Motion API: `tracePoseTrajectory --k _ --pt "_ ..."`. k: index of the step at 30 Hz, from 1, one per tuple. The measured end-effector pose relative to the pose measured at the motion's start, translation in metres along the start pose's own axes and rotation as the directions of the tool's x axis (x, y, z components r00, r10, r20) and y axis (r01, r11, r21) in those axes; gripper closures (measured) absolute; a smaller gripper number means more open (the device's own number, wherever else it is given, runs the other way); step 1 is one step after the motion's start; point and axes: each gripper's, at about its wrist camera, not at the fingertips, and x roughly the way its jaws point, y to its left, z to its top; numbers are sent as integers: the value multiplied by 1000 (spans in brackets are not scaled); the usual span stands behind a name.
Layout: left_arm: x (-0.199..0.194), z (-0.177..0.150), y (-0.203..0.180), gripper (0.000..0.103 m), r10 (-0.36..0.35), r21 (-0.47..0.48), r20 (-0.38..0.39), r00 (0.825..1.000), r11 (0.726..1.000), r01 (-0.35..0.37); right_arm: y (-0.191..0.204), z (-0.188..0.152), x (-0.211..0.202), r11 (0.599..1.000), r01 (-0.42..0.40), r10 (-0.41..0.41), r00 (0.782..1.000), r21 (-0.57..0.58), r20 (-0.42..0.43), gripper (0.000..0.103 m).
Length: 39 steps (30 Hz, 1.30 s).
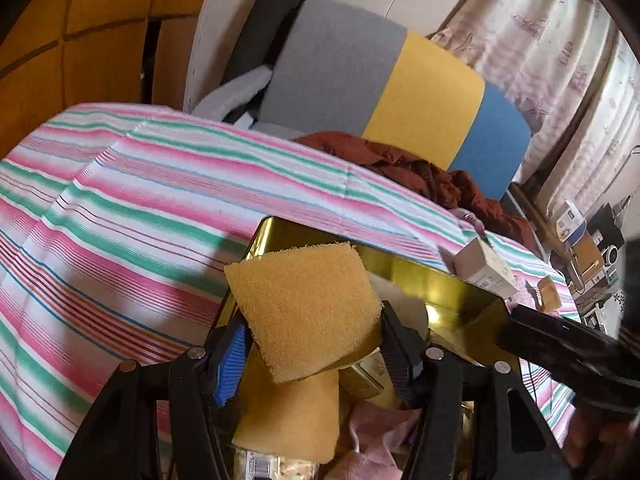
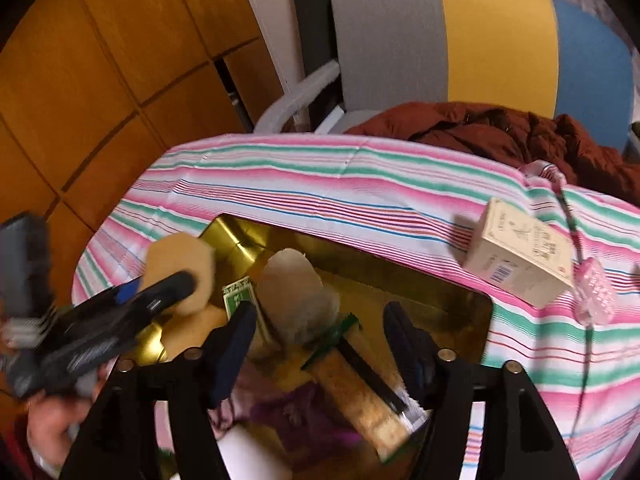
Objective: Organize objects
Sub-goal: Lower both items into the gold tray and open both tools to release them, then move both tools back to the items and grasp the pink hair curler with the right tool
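A gold tin (image 1: 460,292) (image 2: 404,276) sits open on the striped cloth. My left gripper (image 1: 312,344) hangs over it, its pads pressed on both sides of a tilted yellow sponge (image 1: 304,308). The right wrist view shows that left gripper (image 2: 172,284) and sponge (image 2: 180,264) at the tin's left end. Below it in the tin lie a second yellow sponge (image 1: 292,420) and a pink cloth (image 1: 376,428). My right gripper (image 2: 320,340) stands open above the tin. Beneath its fingers a long cracker packet (image 2: 360,392) rests loose inside, beside a beige pouch (image 2: 296,292) and a green box (image 2: 236,300).
A cream carton (image 2: 520,256) (image 1: 484,268) lies on the striped cloth (image 2: 320,184) right of the tin, next to a pink brush (image 2: 596,296) with a cord. A rust jacket (image 2: 500,128) is heaped behind, against a grey, yellow and blue chair back (image 2: 496,40). A hand (image 2: 44,428) holds the left gripper.
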Motion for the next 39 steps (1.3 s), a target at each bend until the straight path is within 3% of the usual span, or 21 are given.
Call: tracePoseTrajectory --k 3,7,13,20,24,30,39 --pt "7 2 2 33 59 -14 -42 997 998 -60 -6 -8 -14 1000 -19 19 1000 8 8 34" --pt "-4 0 -1 17 44 -30 -14 999 999 -44 -14 -23 -32 999 -39 38 999 20 23 34" --pt "-35 0 -1 16 54 -70 90 994 996 -48 -31 -43 -49 998 -38 36 999 55 29 33" --pt "-66 -17 3 16 135 -135 166 977 984 -113 -58 -68 -64 993 -14 12 1000 115 18 33" --pt "-68 -37 -13 17 88 -119 139 986 990 -72 -76 -80 -75 989 9 -12 1000 151 16 33" --pt "-68 -63 -60 17 -26 -17 104 994 999 27 -99 -98 -88 982 50 -52 999 183 5 33" --pt "-69 -92 -132 17 -128 158 45 991 980 119 -139 -122 -100 967 129 -126 992 222 -27 32"
